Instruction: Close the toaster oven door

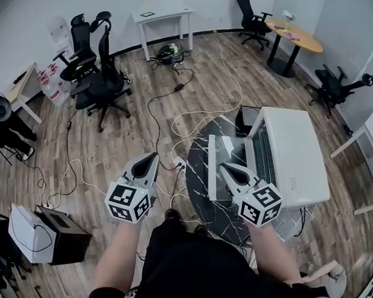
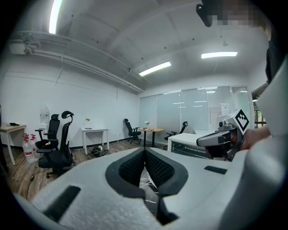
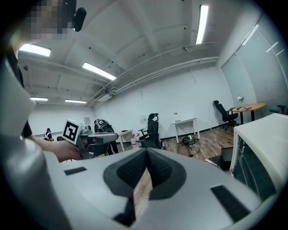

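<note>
Left claw (image 1: pixel 153 156) and right claw (image 1: pixel 222 167) hover shut, empty, before the boxy white toaster oven (image 1: pixel 293 149); approach step, seemingly. Next, swing its dropped glass door (image 1: pixel 214 153) up.

Black office chairs (image 1: pixel 97 81), white desk (image 1: pixel 163 16), round wooden table (image 1: pixel 297 36) — loose cables (image 1: pixel 203 112), perhaps a printer (image 1: pixel 31 231).

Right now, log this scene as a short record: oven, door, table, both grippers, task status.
toaster oven: white, on the table, to the person's right
door: open, folded down flat
table: round, dark marble top
left gripper: jaws shut, empty, over the floor left of the table
right gripper: jaws shut, empty, tip over the door in the head view; contact cannot be told
task status: door not yet closed
</note>
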The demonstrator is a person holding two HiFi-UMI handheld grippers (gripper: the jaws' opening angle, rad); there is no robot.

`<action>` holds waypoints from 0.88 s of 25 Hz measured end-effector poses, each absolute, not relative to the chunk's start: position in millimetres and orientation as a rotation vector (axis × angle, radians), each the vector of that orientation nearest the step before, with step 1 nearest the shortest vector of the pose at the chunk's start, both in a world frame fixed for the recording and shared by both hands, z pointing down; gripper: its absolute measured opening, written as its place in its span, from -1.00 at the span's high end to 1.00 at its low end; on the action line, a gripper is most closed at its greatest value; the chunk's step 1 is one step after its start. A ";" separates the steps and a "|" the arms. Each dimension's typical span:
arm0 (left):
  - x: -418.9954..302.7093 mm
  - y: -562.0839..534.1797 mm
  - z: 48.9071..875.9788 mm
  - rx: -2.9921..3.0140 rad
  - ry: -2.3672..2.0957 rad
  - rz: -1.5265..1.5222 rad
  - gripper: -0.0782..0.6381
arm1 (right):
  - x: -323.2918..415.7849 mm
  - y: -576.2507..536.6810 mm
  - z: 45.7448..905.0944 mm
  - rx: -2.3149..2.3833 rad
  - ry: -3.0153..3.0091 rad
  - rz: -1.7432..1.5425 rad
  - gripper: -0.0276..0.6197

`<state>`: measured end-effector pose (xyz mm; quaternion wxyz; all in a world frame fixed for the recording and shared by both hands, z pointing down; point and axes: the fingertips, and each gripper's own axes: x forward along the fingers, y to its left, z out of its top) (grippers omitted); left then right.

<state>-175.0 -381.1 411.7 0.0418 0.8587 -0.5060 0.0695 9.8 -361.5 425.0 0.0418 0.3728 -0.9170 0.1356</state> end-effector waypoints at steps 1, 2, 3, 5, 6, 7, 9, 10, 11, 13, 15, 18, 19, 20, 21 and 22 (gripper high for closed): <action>-171.2 -387.6 413.8 2.637 -1.523 0.213 0.77 | 11.3 -364.7 426.9 1.155 -2.799 0.425 0.90; -166.5 -394.2 415.8 2.650 -1.495 0.214 0.77 | 12.8 -367.7 429.7 1.169 -2.789 0.434 0.90; -161.2 -401.9 417.4 2.666 -1.463 0.213 0.77 | 14.5 -371.1 432.9 1.184 -2.779 0.440 0.90; -148.1 -422.6 421.2 2.704 -1.386 0.200 0.77 | 19.9 -380.9 439.3 1.233 -2.754 0.448 0.90; -140.3 -435.0 424.1 2.724 -1.338 0.193 0.77 | 23.3 -387.4 442.1 1.270 -2.739 0.453 0.90; -132.7 -447.8 427.8 2.744 -1.285 0.188 0.77 | 26.0 -394.8 444.5 1.311 -2.721 0.460 0.90; -120.7 -472.6 436.0 2.782 -1.171 0.185 0.77 | 26.7 -409.8 447.6 1.391 -2.683 0.470 0.90; -116.2 -484.5 440.2 2.800 -1.110 0.185 0.77 | 25.7 -417.0 448.6 1.434 -2.659 0.472 0.90; -112.2 -496.3 444.3 2.818 -1.046 0.186 0.77 | 24.8 -424.3 449.5 1.480 -2.629 0.474 0.90; -105.6 -519.9 451.2 2.856 -0.918 0.194 0.77 | 23.3 -440.8 450.8 1.586 -2.560 0.477 0.90; -103.7 -542.0 457.7 2.895 -0.802 0.219 0.77 | 18.3 -460.2 451.5 1.688 -2.496 0.486 0.90; -111.2 -565.5 473.6 2.941 -0.633 0.292 0.77 | 2.2 -480.0 453.5 1.819 -2.412 0.519 0.90; -114.0 -573.1 479.5 2.951 -0.578 0.314 0.77 | -2.2 -482.8 455.5 1.864 -2.378 0.533 0.90; -116.0 -580.5 485.5 2.955 -0.525 0.333 0.77 | -5.2 -482.8 459.0 1.911 -2.338 0.548 0.90; -116.7 -586.8 491.5 2.954 -0.473 0.347 0.77 | -7.0 -479.7 464.1 1.958 -2.292 0.564 0.90; -116.0 -591.6 497.7 2.951 -0.421 0.361 0.77 | -7.5 -474.1 470.6 2.004 -2.240 0.582 0.90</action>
